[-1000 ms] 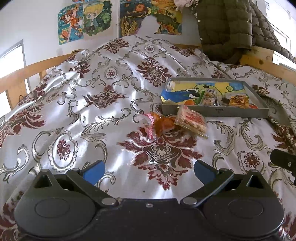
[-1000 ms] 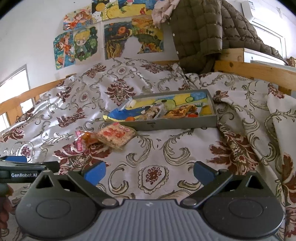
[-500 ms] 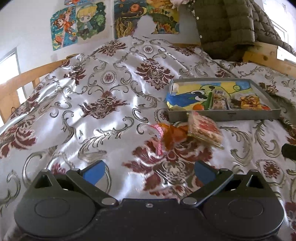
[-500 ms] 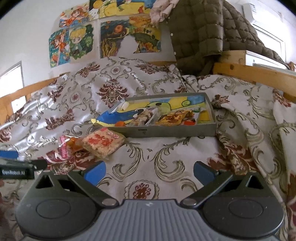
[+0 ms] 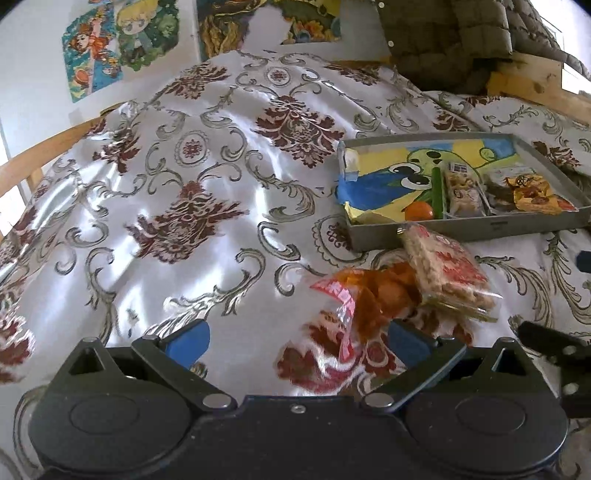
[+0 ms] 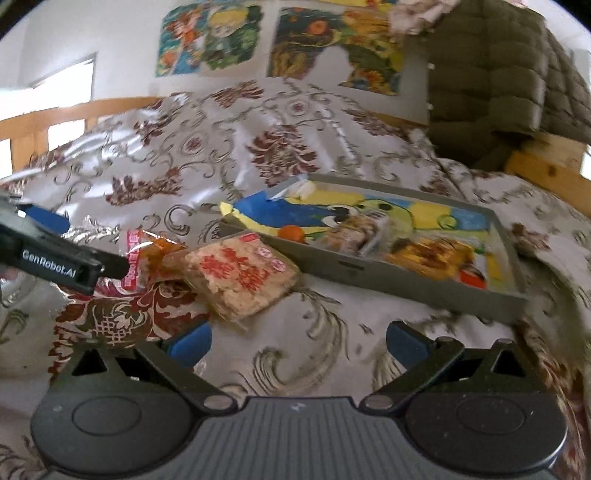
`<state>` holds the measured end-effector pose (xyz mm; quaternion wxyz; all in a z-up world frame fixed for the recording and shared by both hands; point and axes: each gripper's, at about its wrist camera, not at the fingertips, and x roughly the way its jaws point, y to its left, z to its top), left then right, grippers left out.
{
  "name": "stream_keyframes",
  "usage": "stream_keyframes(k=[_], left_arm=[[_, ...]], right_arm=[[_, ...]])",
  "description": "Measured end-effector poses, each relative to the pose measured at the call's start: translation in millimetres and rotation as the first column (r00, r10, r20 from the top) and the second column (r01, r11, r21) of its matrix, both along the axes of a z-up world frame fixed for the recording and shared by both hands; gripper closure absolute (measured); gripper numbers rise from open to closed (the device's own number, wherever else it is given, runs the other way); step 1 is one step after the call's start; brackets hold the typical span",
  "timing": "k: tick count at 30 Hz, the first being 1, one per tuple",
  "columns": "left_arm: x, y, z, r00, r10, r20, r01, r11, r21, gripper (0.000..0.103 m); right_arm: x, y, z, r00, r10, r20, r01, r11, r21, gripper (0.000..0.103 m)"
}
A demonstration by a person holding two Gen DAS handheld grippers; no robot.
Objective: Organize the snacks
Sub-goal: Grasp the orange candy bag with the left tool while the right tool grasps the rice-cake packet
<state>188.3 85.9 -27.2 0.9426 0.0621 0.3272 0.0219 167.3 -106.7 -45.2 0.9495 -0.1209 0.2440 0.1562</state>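
Close beside the grey tray, on a satin bedspread patterned in maroon and silver: two loose snacks. Touching the tray's near wall, a clear pack of rice crackers printed with red characters, too blurred to read. Just left of that pack and partly tucked under it, an orange snack bag with a pink-and-white end seal, lettering illegible. Inside the tray, over a cartoon lining sheet: a small orange fruit, a green stick, a clear-wrapped biscuit pack bearing a barcode label, and a yellow-orange wrapper. Nearest the tray's front wall, left gripper spread wide, blue pads apart, nothing held, right pad right at the orange bag. Right gripper likewise spread wide and empty, facing the crackers. Legible on the left gripper's side, seen from the right wrist: "GenRobot.AI". Behind the tray, on the wall: cartoon posters and a hanging olive quilted jacket.
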Motion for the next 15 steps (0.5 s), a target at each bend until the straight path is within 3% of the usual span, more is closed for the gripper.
stream_keyframes(k=[15], left_arm=[[37, -10, -12, 0.989, -0.148, -0.027, 0.148, 0.989, 0.005, 0.001]], right_arm=[[26, 58, -15, 0.989, 0.090, 0.119, -0.055, 0.963, -0.265, 0.001]])
